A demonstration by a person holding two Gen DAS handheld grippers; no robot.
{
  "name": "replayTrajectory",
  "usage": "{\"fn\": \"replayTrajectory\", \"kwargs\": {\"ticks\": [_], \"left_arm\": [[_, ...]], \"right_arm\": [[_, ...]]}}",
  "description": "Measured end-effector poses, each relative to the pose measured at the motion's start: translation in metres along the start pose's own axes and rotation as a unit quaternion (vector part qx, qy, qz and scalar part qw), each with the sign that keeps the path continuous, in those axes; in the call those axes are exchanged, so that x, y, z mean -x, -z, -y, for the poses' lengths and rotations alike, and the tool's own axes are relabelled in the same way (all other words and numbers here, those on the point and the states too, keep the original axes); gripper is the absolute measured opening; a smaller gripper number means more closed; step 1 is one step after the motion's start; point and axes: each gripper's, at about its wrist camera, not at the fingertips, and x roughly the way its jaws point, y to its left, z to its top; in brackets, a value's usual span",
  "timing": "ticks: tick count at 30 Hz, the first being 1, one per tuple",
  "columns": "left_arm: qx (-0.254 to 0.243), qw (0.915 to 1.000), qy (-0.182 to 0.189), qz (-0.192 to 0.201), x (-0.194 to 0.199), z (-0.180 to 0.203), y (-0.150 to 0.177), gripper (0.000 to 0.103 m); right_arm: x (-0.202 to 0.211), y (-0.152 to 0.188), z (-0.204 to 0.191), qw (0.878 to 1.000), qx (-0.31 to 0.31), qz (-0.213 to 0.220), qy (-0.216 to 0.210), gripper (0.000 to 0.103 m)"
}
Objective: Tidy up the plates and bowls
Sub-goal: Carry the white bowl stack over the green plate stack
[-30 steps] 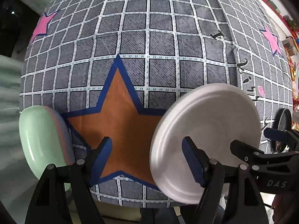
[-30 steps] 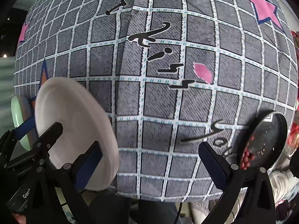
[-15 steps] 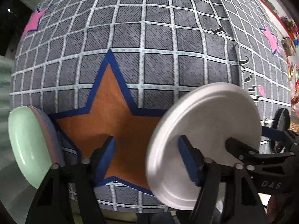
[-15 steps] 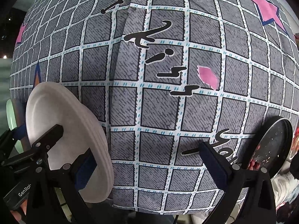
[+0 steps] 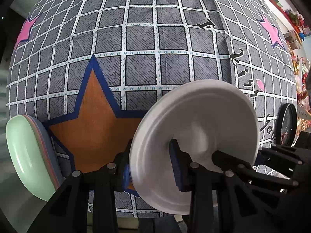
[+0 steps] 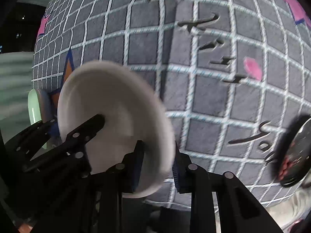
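Note:
A white plate (image 5: 204,128) is tilted over the grey checked tablecloth (image 5: 155,38), by the orange star (image 5: 91,128). My left gripper (image 5: 150,167) has its jaws closing, one blue pad on each side of the plate's left rim. My right gripper (image 6: 157,167) is shut on the plate's (image 6: 116,104) opposite rim. Each gripper shows in the other's view: the right gripper (image 5: 239,155) at the plate's right edge, the left gripper (image 6: 76,124) at its left. A stack of plates with a pale green one on top (image 5: 23,155) lies at the table's left edge.
A dark round dish (image 5: 287,124) with red bits in it sits at the table's right edge, and it also shows blurred in the right wrist view (image 6: 295,151). Black lettering is printed on the cloth (image 6: 213,44). Shelves with clutter (image 5: 295,38) stand beyond the table at the right.
Both grippers' jaws have narrowed from wide onto the white plate's rim, the right one in the last half second. The left gripper has come lower and closer to the table.

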Motion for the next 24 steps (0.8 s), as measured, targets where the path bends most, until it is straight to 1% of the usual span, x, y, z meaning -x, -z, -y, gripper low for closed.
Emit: {"fn": "replayTrajectory", "kwargs": {"ticks": [2,7,10,15,17,20,24], "left_arm": [[0.002,1.0000,0.002,0.001,0.006,0.010,0.002,0.037],[0.002,1.0000,0.003,-0.001,0.013,0.006,0.027,0.037],[0.002,1.0000,0.005,0.005,0.017,0.001,0.045,0.036],[-0.007,0.9999,0.011,0.009,0.021,-0.009,0.064,0.037],[-0.013,0.9998,0.012,0.012,0.027,-0.017,0.073,0.037],[-0.017,0.9994,0.013,0.026,0.040,-0.038,0.084,0.037],[-0.011,0.9989,0.009,0.046,0.061,-0.069,0.108,0.037]], "right_arm": [[0.001,0.003,-0.001,1.000,0.000,0.004,0.004,0.026],[0.003,0.010,-0.010,1.000,0.005,0.005,0.016,0.026],[-0.003,0.020,-0.029,1.000,-0.003,0.000,0.016,0.026],[-0.004,0.037,-0.057,1.000,-0.009,0.006,0.020,0.027],[-0.005,0.042,-0.068,1.000,-0.020,0.008,0.021,0.027],[0.001,0.050,-0.090,0.999,-0.029,0.017,0.020,0.027],[0.011,0.054,-0.132,0.999,-0.031,0.037,0.018,0.027]]}}
